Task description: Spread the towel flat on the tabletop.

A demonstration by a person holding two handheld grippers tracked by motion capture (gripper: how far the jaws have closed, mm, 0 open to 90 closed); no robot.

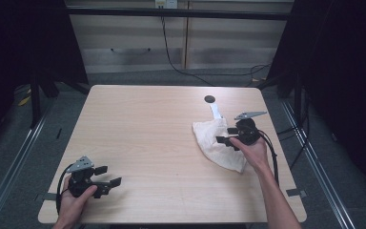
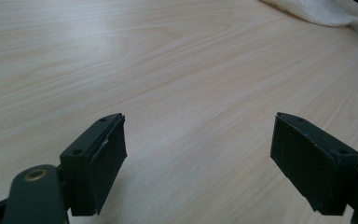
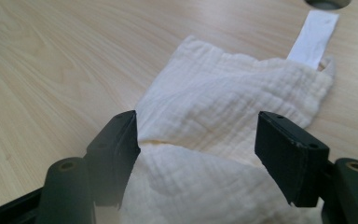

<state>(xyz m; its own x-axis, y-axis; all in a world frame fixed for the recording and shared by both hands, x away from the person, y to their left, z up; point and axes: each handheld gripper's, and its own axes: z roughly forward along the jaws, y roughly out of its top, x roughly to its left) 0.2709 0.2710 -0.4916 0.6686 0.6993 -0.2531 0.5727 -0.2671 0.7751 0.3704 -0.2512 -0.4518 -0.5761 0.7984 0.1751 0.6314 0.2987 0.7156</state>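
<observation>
A crumpled white cloth (image 1: pixel 213 144) lies on the right side of the wooden table (image 1: pixel 147 124). My right gripper (image 1: pixel 225 135) hovers over it, held in a hand that comes in from the lower right. In the right gripper view the cloth (image 3: pixel 223 102) spreads under and between the jaws of the right gripper (image 3: pixel 198 140), which stand wide apart, open, pads off the fabric. My left gripper (image 1: pixel 108 175) rests near the front left corner, open. The left gripper view has the left gripper (image 2: pixel 200 140) over bare wood, with the cloth's edge (image 2: pixel 317 11) far off.
A white strip (image 1: pixel 215 110) runs from the cloth's far edge toward a round dark hole (image 1: pixel 209 99) in the tabletop; both appear in the right gripper view, strip (image 3: pixel 318 37) and hole (image 3: pixel 328 3). Cables trail from each gripper. Dark floor and metal rails surround the table.
</observation>
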